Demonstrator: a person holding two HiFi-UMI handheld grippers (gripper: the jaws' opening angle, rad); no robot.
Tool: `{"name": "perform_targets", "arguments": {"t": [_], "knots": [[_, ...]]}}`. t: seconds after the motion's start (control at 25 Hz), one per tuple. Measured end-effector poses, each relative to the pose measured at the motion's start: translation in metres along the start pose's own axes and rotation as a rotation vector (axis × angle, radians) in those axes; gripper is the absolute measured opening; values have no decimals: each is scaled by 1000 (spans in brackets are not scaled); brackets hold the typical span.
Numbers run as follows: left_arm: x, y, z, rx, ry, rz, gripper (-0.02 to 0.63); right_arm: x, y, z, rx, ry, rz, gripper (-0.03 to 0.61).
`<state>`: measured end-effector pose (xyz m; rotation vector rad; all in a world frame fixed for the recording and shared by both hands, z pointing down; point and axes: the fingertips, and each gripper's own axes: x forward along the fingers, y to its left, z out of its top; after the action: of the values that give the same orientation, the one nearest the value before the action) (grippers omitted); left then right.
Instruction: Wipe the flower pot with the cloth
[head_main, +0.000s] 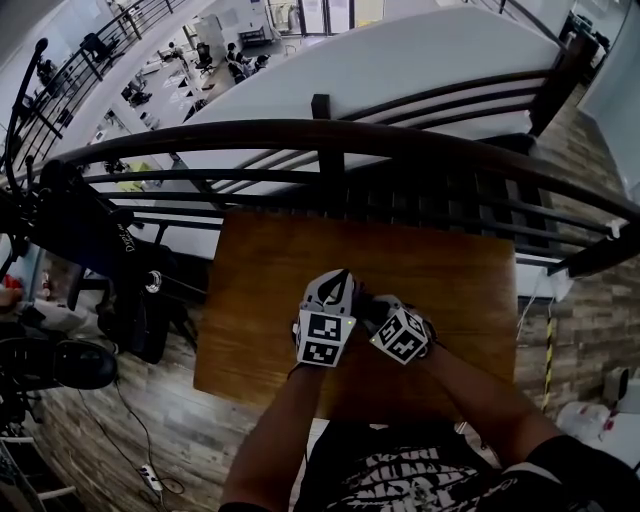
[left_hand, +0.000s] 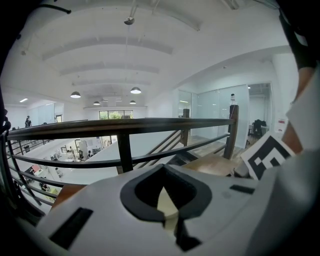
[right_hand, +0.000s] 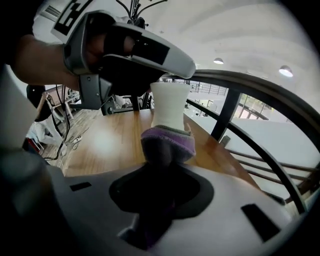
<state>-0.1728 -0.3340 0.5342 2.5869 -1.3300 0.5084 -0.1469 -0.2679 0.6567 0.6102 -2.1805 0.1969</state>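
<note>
Head view, setting: wooden table (head_main: 260, 270) standing against a dark railing (head_main: 330, 135).
Head view, grippers: left gripper (head_main: 336, 288) and right gripper (head_main: 372, 312) close together over the middle of the table, marker cubes (head_main: 322, 338) facing up.
Head view, task's thing: hidden beneath the two grippers.
Left gripper view, jaws: clamped on the cream flower pot (left_hand: 167, 206), only a sliver of it showing in the gap between them.
Left gripper view, beyond: railing straight ahead, part of the right gripper at the right edge.
Right gripper view, jaws: clenched on a grey cloth (right_hand: 167, 142) with a purple edge, bunched into a wad at the tips.
Right gripper view, flower pot: upright over the table, just past the cloth, gripped at its rim from above by the left gripper.
Right gripper view, contact: cloth pressed against the lower side of the flower pot; base of the pot hidden behind the wad, so whether it stands on the table cannot be told.
</note>
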Motion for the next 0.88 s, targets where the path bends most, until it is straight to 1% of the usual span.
{"name": "perform_targets", "arguments": {"t": [0.36, 0.6, 0.88], "knots": [[5, -3, -7, 10, 17, -6, -2, 6, -25, 0, -44, 19, -22, 80], [4, -4, -9, 6, 14, -9, -2, 8, -49, 5, -68, 33, -58, 80], [5, -2, -8, 2, 5, -9, -2, 16, -78, 24, -123, 42, -103, 80]]}}
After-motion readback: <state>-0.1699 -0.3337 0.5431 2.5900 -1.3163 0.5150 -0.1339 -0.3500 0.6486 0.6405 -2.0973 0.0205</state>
